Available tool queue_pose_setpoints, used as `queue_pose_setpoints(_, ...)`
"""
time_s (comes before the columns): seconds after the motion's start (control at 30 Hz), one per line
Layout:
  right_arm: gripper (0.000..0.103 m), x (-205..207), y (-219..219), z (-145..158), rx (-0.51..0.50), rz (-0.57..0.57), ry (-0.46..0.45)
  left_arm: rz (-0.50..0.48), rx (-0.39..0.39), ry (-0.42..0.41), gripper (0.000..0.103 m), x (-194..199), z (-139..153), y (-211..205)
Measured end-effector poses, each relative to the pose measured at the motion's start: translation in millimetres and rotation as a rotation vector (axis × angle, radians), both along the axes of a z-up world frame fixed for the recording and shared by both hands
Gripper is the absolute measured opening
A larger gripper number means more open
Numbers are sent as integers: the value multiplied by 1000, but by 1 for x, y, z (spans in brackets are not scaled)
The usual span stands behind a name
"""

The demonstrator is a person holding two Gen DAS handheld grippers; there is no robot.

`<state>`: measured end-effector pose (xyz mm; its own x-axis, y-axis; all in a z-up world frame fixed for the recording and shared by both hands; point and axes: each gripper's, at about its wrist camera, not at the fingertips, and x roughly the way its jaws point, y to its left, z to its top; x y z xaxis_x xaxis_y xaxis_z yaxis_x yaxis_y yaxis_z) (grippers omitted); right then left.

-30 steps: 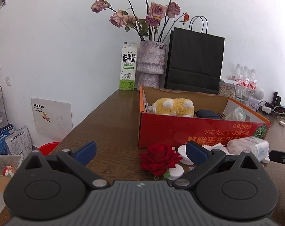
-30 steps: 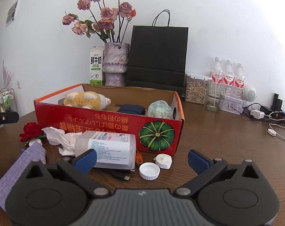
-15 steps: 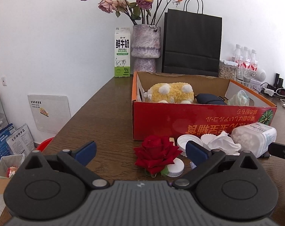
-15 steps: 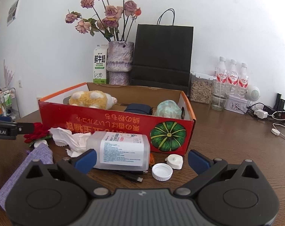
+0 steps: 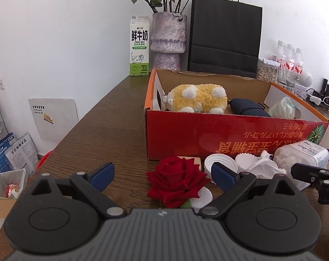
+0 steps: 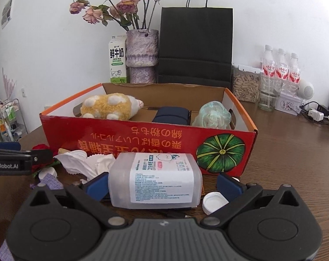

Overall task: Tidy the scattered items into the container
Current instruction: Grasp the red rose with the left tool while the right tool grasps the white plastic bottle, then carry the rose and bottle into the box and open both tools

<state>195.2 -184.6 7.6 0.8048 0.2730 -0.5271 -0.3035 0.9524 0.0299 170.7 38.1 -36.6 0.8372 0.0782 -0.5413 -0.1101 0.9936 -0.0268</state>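
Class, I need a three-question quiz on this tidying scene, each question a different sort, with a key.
1. True or false: the red rose already lies inside the red cardboard box.
2. Which sits between the right gripper jaws? A) milk carton B) clear plastic jar C) black paper bag
3. Name the yellow item in the box.

Key: 1. False; it lies on the table in front of the box. 2. B. 3. The plush toy.

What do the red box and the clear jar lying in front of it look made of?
Red box: cardboard with a glossy printed outside; the bare brown inner walls show it. Clear jar: probably frosted translucent plastic with a paper label; white contents show through in the left view.
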Motion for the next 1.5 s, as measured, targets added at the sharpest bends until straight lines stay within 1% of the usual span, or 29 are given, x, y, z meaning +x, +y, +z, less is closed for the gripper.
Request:
queue_pose_setpoints(0.07, 101, 5, 2, -2, 2, 2, 21, -10, -14, 15, 93, 3, -1, 1)
queue_pose_setpoints(0.13, 93, 7, 3, -3, 6, 12, 34, -16, -37, 17, 87, 3, -2, 3)
queue_pose_setpoints(0.17, 92, 7, 4, -4, 4, 12, 36, -10, -41, 18, 81, 3, -3, 3)
queue_pose_setpoints(0.2, 89, 7, 4, -4, 5, 13, 36, -7, -44, 19, 73, 3, -3, 4)
queue_pose_setpoints(0.23, 85, 6, 3, -4, 11, 20, 34, -6, -47, 19, 67, 3, -3, 4)
queue_pose_setpoints(0.27, 82, 5, 3, -3, 12, 25, 29, 0, -46, 18, 56, 2, -3, 4)
queue_pose_setpoints(0.3, 82, 4, 4, -3, 6, 21, 22, 3, -44, 15, 48, 2, -3, 4)
queue_pose_setpoints(0.4, 82, 0, 4, -1, 8, 23, -3, 7, -40, -12, 42, -3, -1, 4)
queue_pose_setpoints(0.5, 82, -6, 4, 2, 3, 17, -41, 10, -26, -47, 40, -8, 2, 2)
queue_pose_setpoints(0.7, 82, -14, 5, 6, -2, 19, -90, 7, 60, -110, 40, -17, 8, -12)
queue_pose_setpoints(0.77, 82, -17, 6, 7, -5, 19, -105, 5, 70, -118, 40, -17, 9, -13)
queue_pose_setpoints(0.93, 82, -24, 6, 10, -4, 20, -144, 22, 59, -131, 40, -19, 10, -11)
queue_pose_setpoints(1.17, 82, -35, 3, 15, 3, -3, -231, 34, 85, -203, 40, -31, 13, -15)
queue_pose_setpoints(1.33, 82, -36, 0, 17, 21, 1, -250, 45, 62, -202, 40, -30, 14, -10)
queue_pose_setpoints(1.43, 82, -36, -2, 20, 39, 4, -265, 30, 60, -221, 40, -32, 16, -13)
queue_pose_setpoints(1.5, 82, -37, -2, 23, 50, 10, -285, 13, 43, -241, 40, -32, 22, -16)
